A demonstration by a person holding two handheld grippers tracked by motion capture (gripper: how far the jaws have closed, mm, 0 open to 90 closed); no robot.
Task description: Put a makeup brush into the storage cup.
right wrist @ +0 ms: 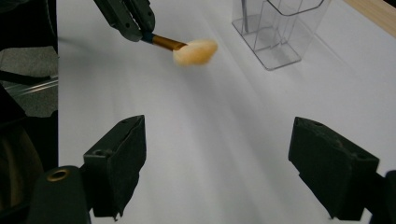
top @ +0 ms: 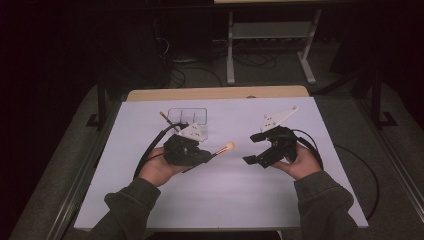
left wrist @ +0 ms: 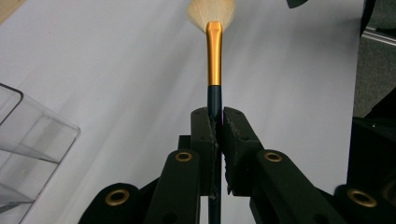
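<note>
My left gripper (top: pixel 205 156) (left wrist: pixel 218 120) is shut on a makeup brush (left wrist: pixel 214 60) with a dark handle, a gold ferrule and pale bristles. The brush (top: pixel 224 149) points to the right over the white table sheet, bristle end free. In the right gripper view the brush (right wrist: pixel 189 48) hangs from the other gripper at the upper left. My right gripper (top: pixel 254 149) (right wrist: pixel 219 172) is open with nothing between its jaws, to the right of the brush head. A clear plastic organizer (top: pixel 189 116) (right wrist: pixel 275 28) (left wrist: pixel 28 149) stands behind the left gripper, with another brush leaning in its left compartment.
The white sheet (top: pixel 235 190) covers the table, with a wooden strip (top: pixel 215 93) along the far edge. Black cables trail from both grippers. A metal table frame (top: pixel 270 45) stands on the floor beyond.
</note>
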